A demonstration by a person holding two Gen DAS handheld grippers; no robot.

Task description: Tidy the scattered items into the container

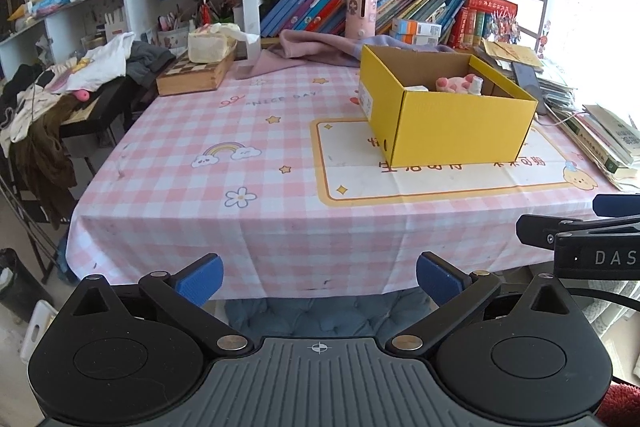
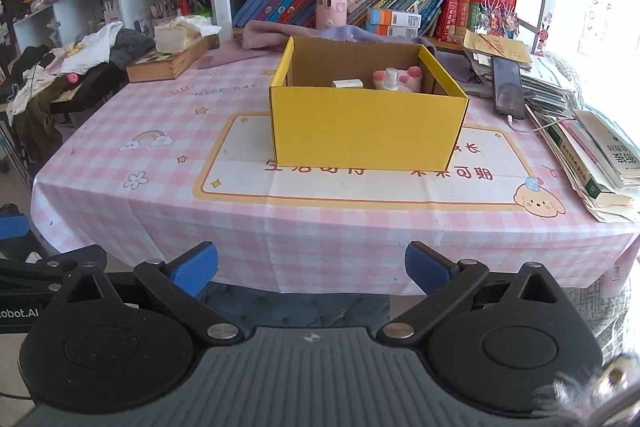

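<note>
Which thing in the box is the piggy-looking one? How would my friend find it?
Find the yellow box in the middle of the pink checked table. Inside, toward the right, sits a pink plush with darker pink spots. The small white box beside it is plain and flat.

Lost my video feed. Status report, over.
Left gripper open, empty. Right gripper open, empty. Yellow box on tablecloth, pink plush and small white box inside. Nothing in the way.

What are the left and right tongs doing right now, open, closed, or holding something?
Left tongs: open, holding nothing.
Right tongs: open, holding nothing.
</note>
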